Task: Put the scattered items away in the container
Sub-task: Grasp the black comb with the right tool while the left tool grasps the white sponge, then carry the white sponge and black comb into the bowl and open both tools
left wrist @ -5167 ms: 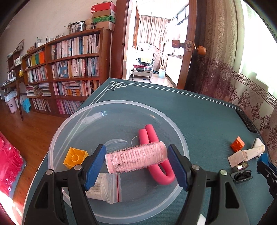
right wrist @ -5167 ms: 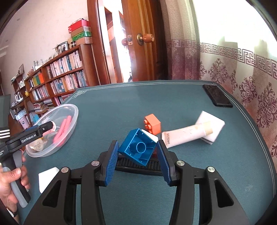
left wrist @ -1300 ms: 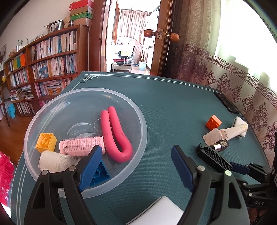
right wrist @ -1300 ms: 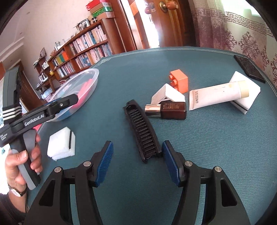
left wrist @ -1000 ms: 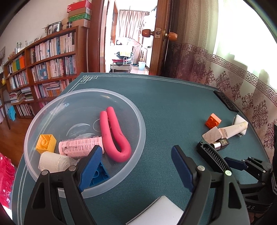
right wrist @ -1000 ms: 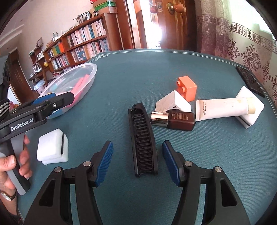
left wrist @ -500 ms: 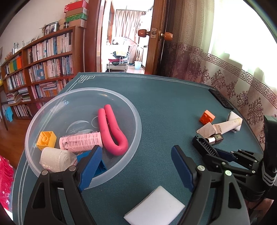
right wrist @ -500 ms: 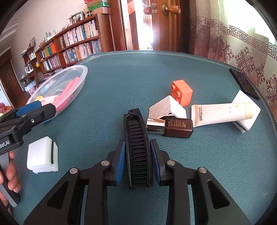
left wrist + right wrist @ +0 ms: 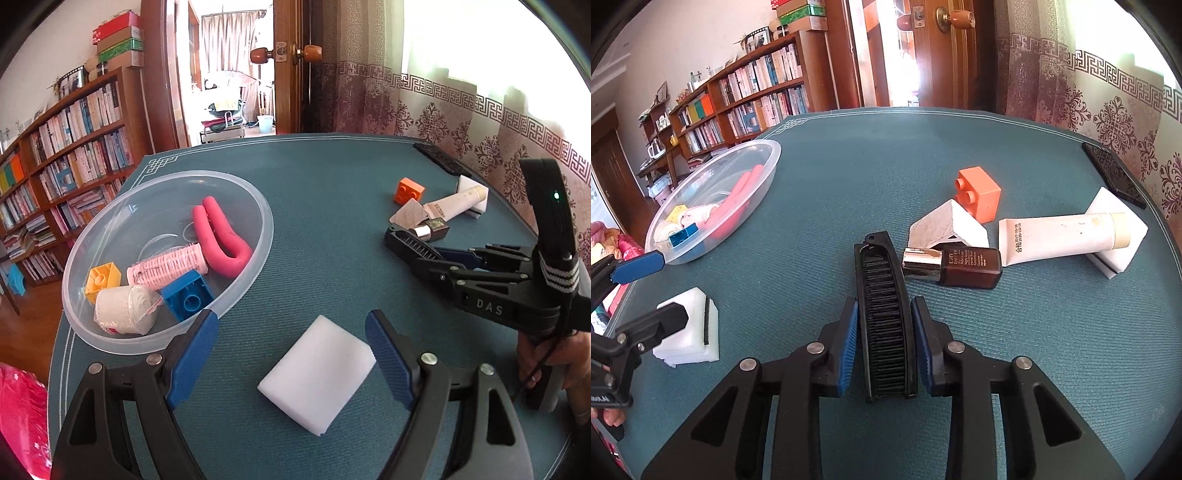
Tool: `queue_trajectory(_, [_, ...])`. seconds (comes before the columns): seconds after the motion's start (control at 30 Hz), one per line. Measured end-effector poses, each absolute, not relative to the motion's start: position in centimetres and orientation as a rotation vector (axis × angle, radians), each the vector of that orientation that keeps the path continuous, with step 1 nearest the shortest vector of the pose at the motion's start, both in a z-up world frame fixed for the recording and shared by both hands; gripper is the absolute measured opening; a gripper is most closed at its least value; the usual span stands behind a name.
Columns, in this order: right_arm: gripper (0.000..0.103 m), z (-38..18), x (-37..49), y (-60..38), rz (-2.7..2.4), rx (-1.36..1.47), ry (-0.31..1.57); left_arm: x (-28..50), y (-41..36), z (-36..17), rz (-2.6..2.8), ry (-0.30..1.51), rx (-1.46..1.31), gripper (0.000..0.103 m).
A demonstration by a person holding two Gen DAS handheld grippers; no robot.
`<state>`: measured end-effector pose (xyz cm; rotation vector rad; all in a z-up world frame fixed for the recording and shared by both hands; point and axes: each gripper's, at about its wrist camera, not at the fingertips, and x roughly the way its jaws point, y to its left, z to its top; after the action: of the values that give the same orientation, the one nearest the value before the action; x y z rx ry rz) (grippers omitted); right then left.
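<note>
Left wrist view: the left gripper (image 9: 291,354) has its jaws spread wide, with the white sponge (image 9: 319,373) lying flat on the table between and just ahead of them. The clear bowl (image 9: 258,206) sits ahead to the jaws' left, already holding blocks, a roller and a pink foam loop. To grip well, I would lower the jaws so they straddle the sponge's narrower sides, then squeeze gently since it looks soft.

Right wrist view: the right gripper (image 9: 884,341) has its jaws pinching the black comb (image 9: 884,314) along its long sides, near the end closest to the camera. The brown bottle (image 9: 955,267) lies just ahead to the right, nearly touching the comb's far part. Lifting straight up before swinging toward the bowl should avoid dragging the bottle.
</note>
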<state>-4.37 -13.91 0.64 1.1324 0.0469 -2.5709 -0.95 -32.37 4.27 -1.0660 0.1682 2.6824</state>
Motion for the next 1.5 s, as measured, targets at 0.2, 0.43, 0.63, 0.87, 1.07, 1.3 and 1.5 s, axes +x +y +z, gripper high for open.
queue_trajectory(0.2, [0.031,0.6,-4.2,-13.9,-2.573,1.134,0.057,-0.5,-31.1,3.2,2.571,0.259,-1.087,0.085])
queue_trajectory(0.43, [0.031,0.5,-4.0,-13.9,-2.571,1.133,0.051,-0.8,-30.4,1.8,2.505,0.264,-1.146,0.085])
queue_trajectory(0.63, [0.031,0.5,-4.0,-13.8,-2.573,1.13,0.039,-0.5,-30.5,1.9,2.524,0.261,-1.135,0.085])
queue_trajectory(0.87, [0.03,0.7,-3.8,-13.5,-2.581,1.118,-0.001,-0.4,-31.0,2.2,2.509,0.172,-1.124,0.039])
queue_trajectory(1.07, [0.03,0.8,-3.8,-13.6,-2.585,1.104,-0.025,-0.7,-32.3,3.2,2.579,0.118,-1.092,0.034])
queue_trajectory(1.3, [0.03,1.0,-4.0,-14.0,-2.579,1.094,-0.048,-1.4,-35.1,4.9,2.653,0.036,-1.051,0.034])
queue_trajectory(1.5, [0.03,2.1,-4.2,-15.6,-2.58,1.049,-0.017,-2.8,-37.7,7.2,2.741,-0.037,-0.976,0.034])
